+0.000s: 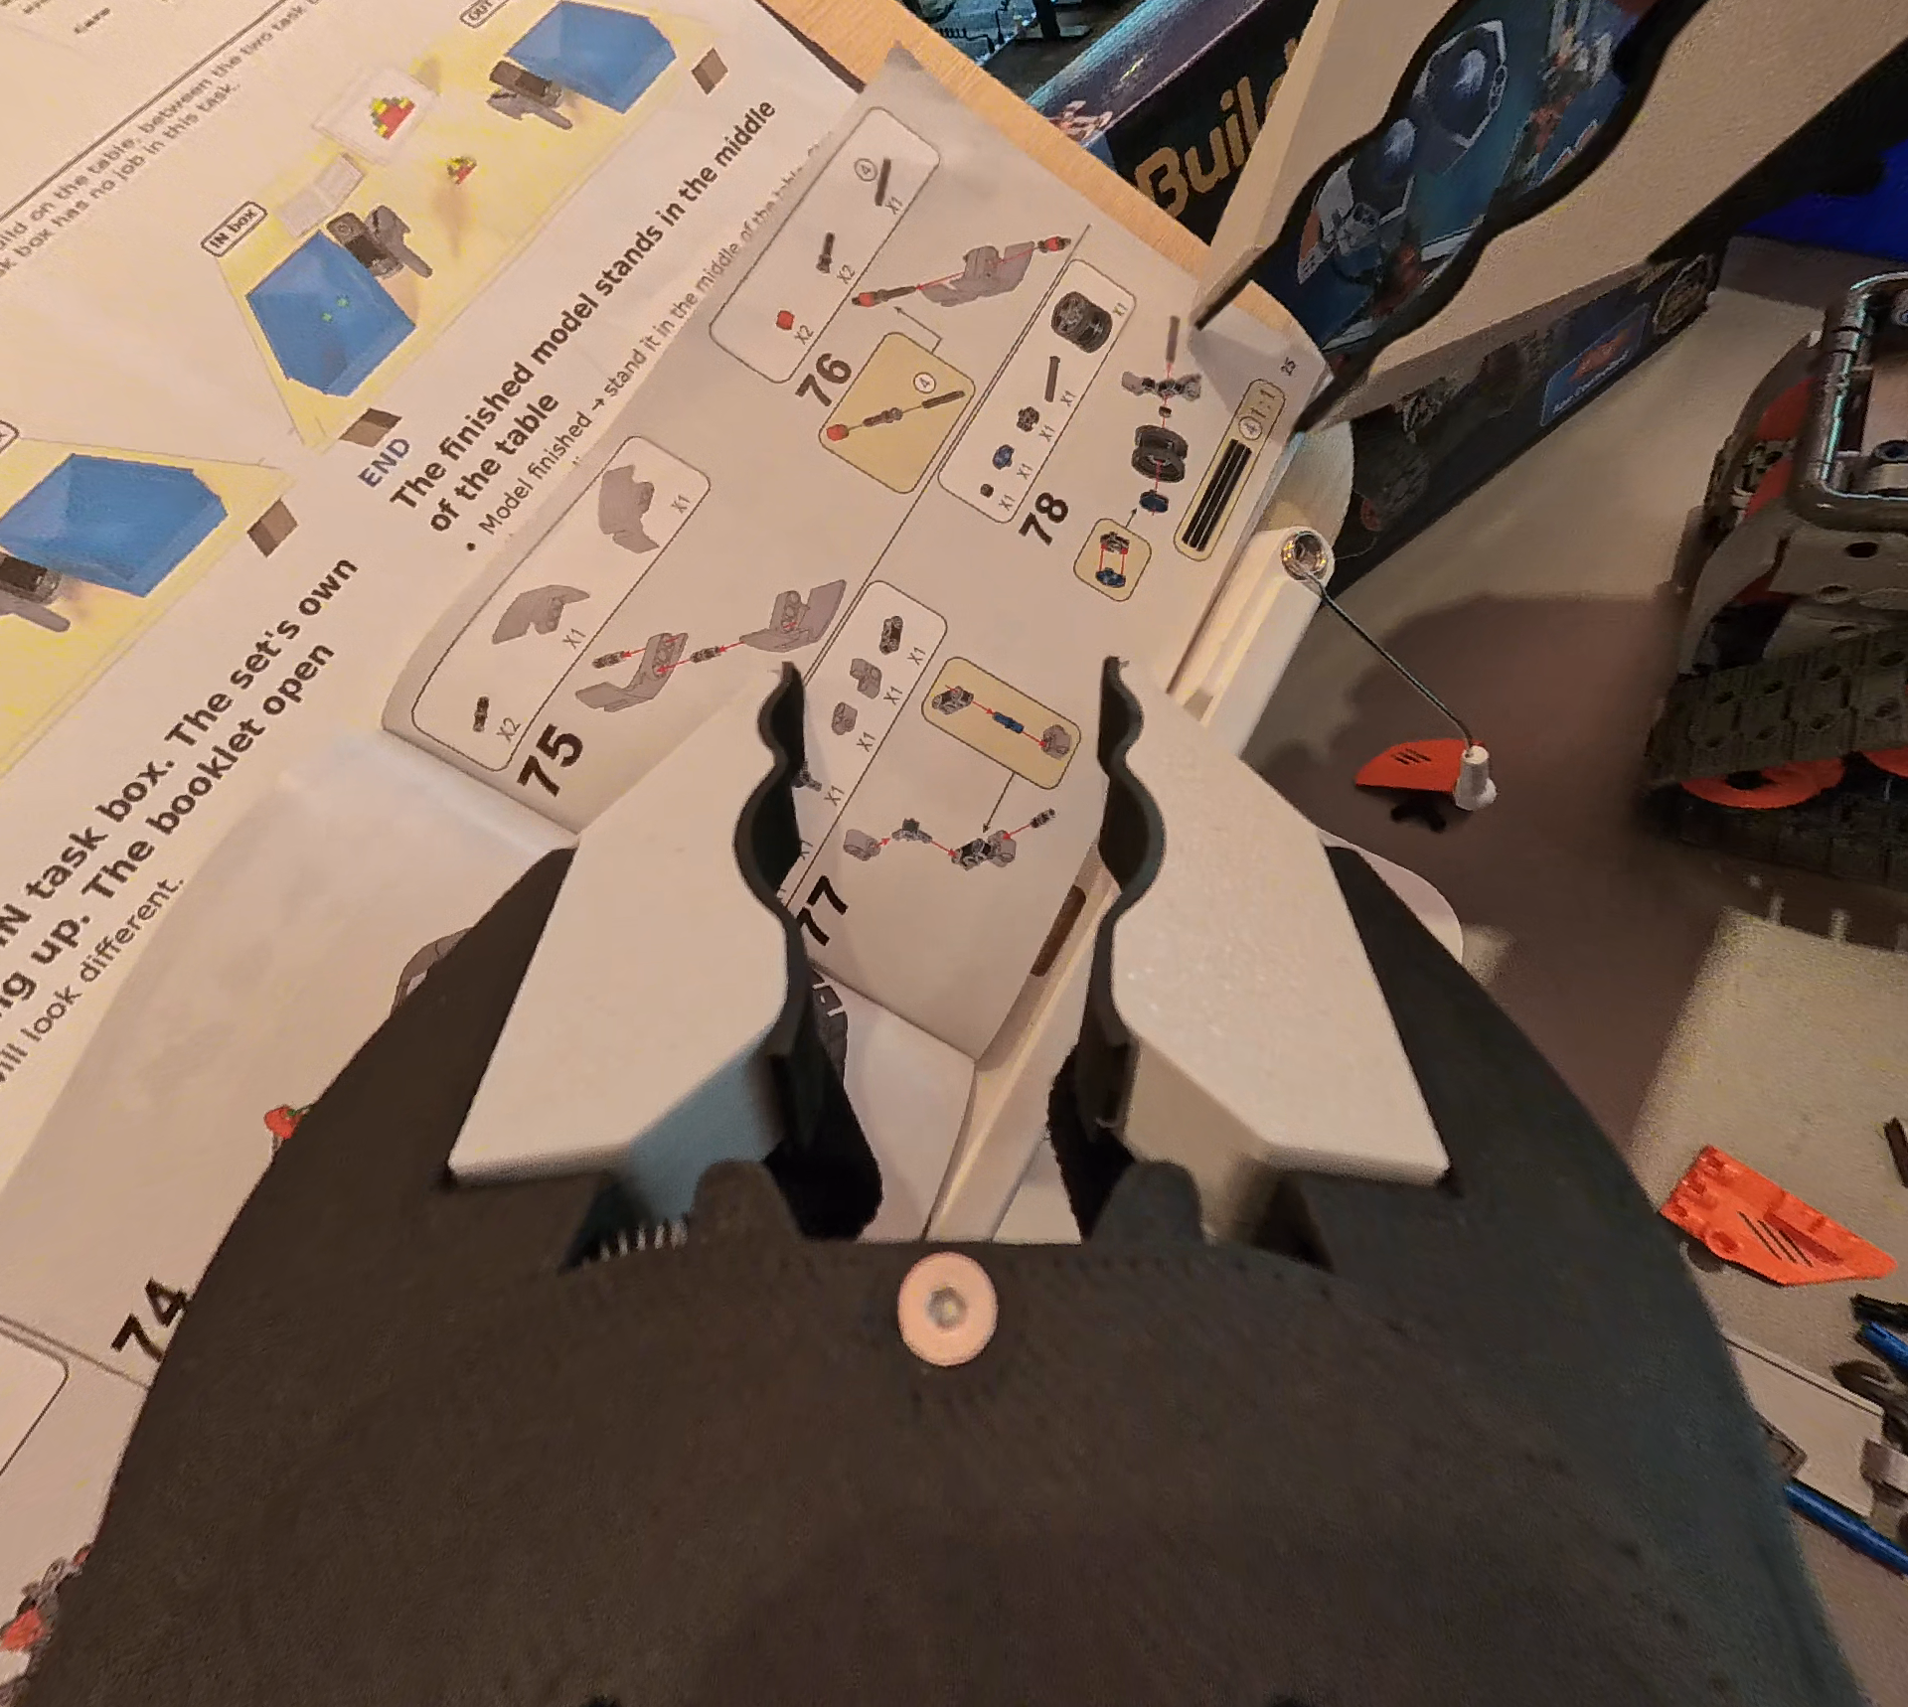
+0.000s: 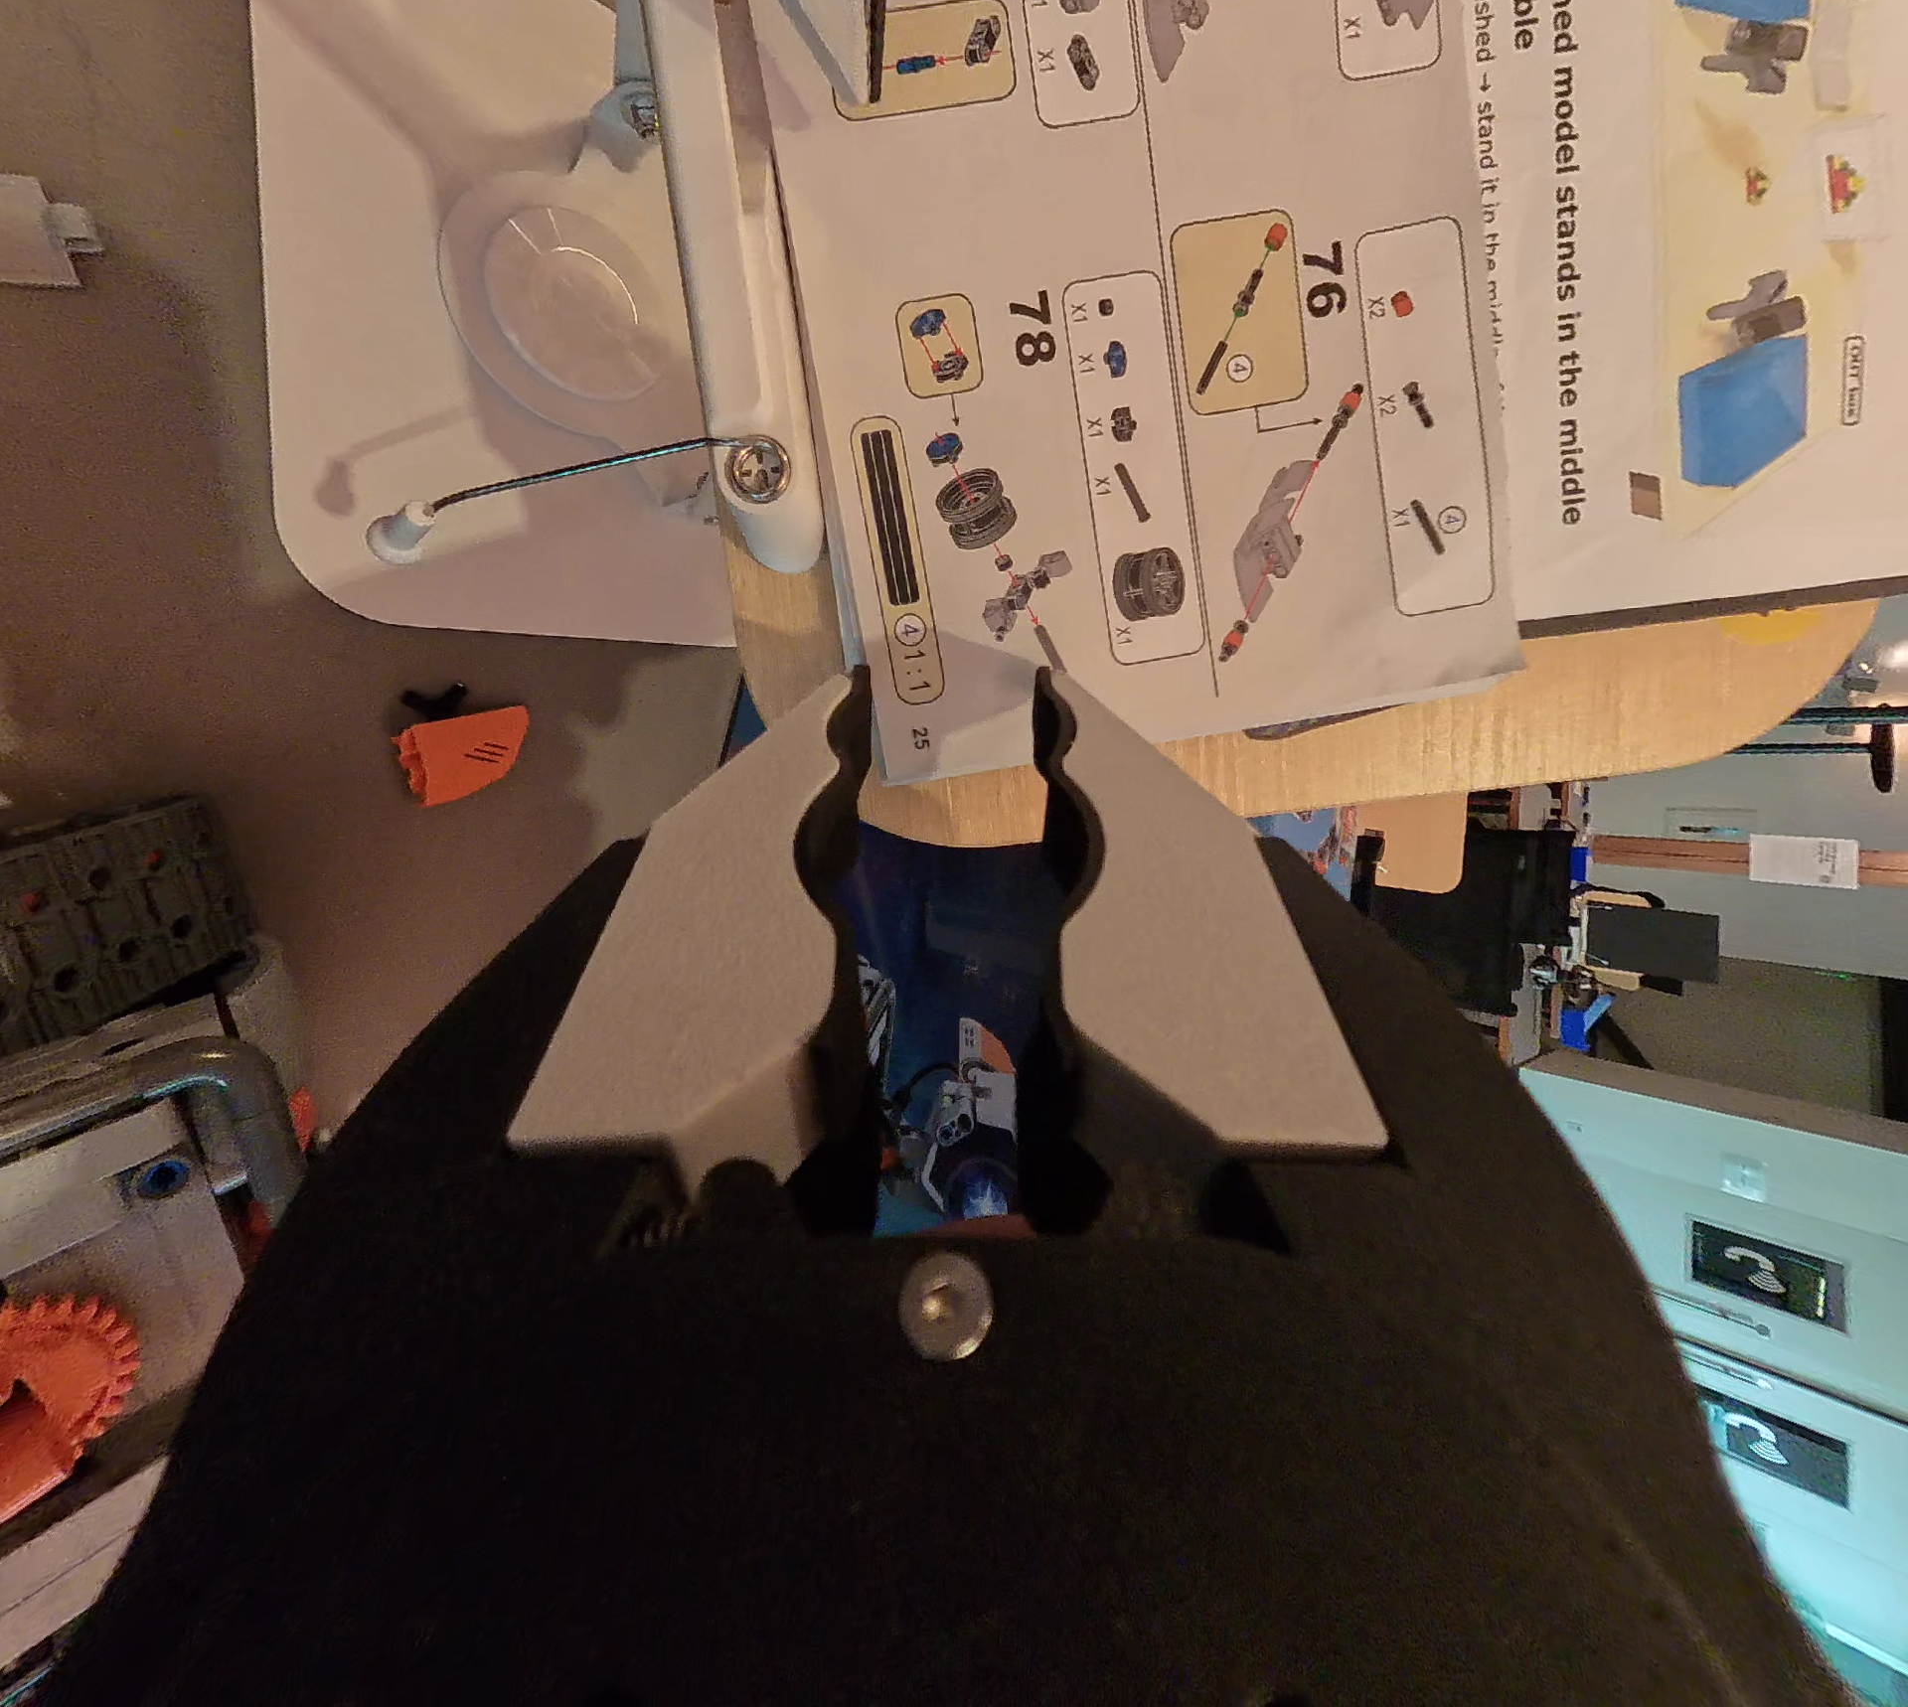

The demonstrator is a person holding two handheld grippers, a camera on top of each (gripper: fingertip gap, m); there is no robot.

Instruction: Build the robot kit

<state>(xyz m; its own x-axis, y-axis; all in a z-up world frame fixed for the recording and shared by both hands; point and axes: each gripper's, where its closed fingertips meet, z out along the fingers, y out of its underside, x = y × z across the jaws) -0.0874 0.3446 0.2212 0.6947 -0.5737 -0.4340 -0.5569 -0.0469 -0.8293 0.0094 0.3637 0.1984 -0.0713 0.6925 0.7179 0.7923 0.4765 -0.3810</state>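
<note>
booklet page [image 1: 929, 460] lay on white stand [image 2: 413, 109], thin, limp, tearable | left gripper [image 1: 950, 687] gaped over page's lower edge | right gripper [image 2: 945, 677] gaped at page's outer corner, best hold | orange piece [image 2: 459, 754] beside stand

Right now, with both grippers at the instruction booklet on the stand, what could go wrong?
1. The right gripper straddles the booklet page at its corner, jaws apart; closing and pulling there might crease or tear the thin paper.
2. The left gripper is open over the page's lower edge; opposing pulls could slide the booklet off the white stand.
3. The stand's wire page holder could snag a finger.
</note>
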